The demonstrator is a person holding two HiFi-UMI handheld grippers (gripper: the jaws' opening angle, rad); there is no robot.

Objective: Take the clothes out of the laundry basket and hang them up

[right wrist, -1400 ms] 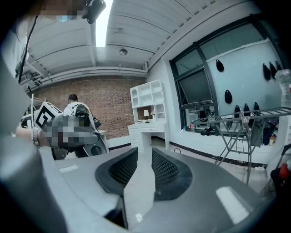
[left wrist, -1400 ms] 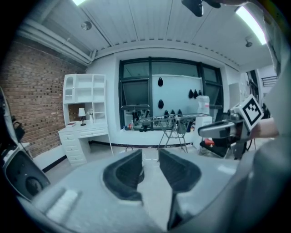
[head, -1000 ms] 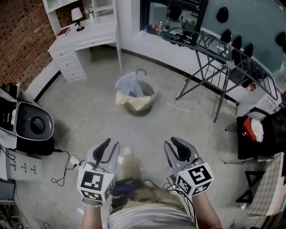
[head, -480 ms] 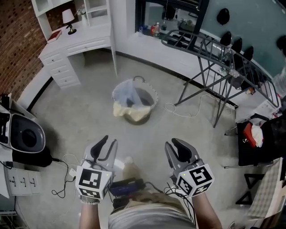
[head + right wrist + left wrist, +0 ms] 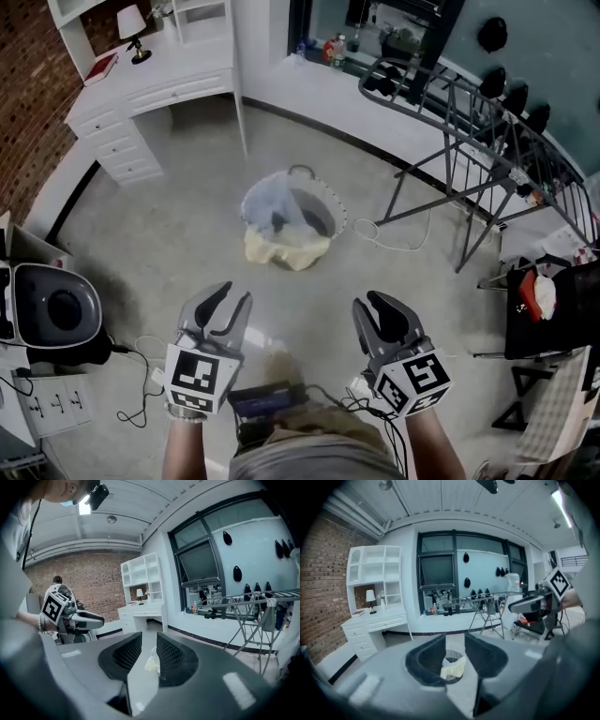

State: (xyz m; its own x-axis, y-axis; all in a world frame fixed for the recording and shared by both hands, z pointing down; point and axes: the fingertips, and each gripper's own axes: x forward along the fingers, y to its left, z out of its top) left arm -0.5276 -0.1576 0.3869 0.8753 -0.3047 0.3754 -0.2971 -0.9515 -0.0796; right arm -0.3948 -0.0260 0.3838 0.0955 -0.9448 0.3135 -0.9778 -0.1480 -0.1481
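On grey floor (image 5: 178, 234): laundry basket (image 5: 330, 208), drying rack (image 5: 469, 112) right.

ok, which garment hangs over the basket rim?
The pale yellow garment, draped outside the basket on its near side; the light blue garment sits higher, on top.

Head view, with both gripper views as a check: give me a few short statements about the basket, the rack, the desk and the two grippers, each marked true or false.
1. The round laundry basket stands on the floor ahead of both grippers. True.
2. The left gripper is clamped on the pale yellow cloth. False: its jaws stand apart with nothing between them and have just been opening a little. The cloth hangs over the basket's rim.
3. The grey metal drying rack stands to the right of the basket. True.
4. The right gripper holds a garment. False: its jaws are apart and empty.
5. The white desk with drawers is beside the rack. False: it stands at the upper left, across from the rack.
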